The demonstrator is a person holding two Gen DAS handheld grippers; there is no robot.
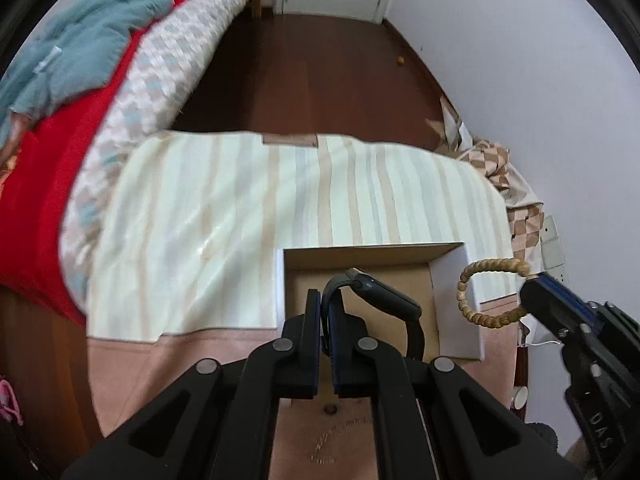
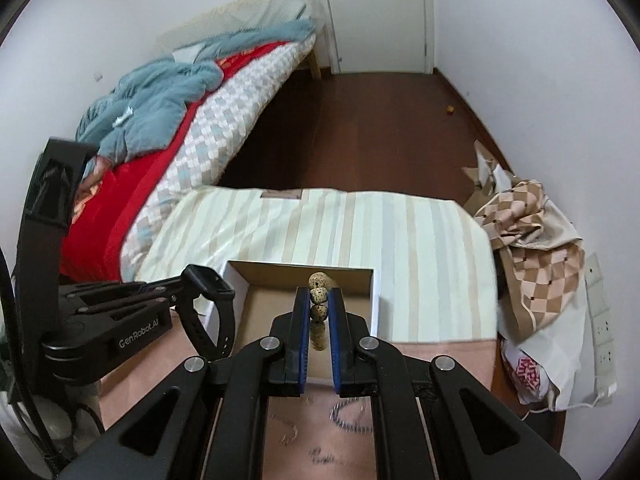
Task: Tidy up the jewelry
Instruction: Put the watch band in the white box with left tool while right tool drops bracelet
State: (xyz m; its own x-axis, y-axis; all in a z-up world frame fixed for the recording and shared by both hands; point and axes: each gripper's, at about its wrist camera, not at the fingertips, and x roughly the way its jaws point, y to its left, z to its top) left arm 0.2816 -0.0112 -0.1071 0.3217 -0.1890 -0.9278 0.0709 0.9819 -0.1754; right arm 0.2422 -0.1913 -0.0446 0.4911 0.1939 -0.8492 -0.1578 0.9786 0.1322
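The left gripper [image 1: 326, 300] has its jaws pinched on the strap of a black smartwatch [image 1: 376, 292], held above the open cardboard box [image 2: 240, 280]. Beside it, the right gripper [image 2: 319, 300] has its jaws clamped on a speckled bead bracelet [image 2: 319, 296], also raised over the box. The box sits on a striped cloth [image 2: 420, 240] covering the surface, with a bed [image 2: 224, 128] beyond.

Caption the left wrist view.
Left gripper lifts black smartwatch above cardboard box; right gripper holds beaded bracelet.
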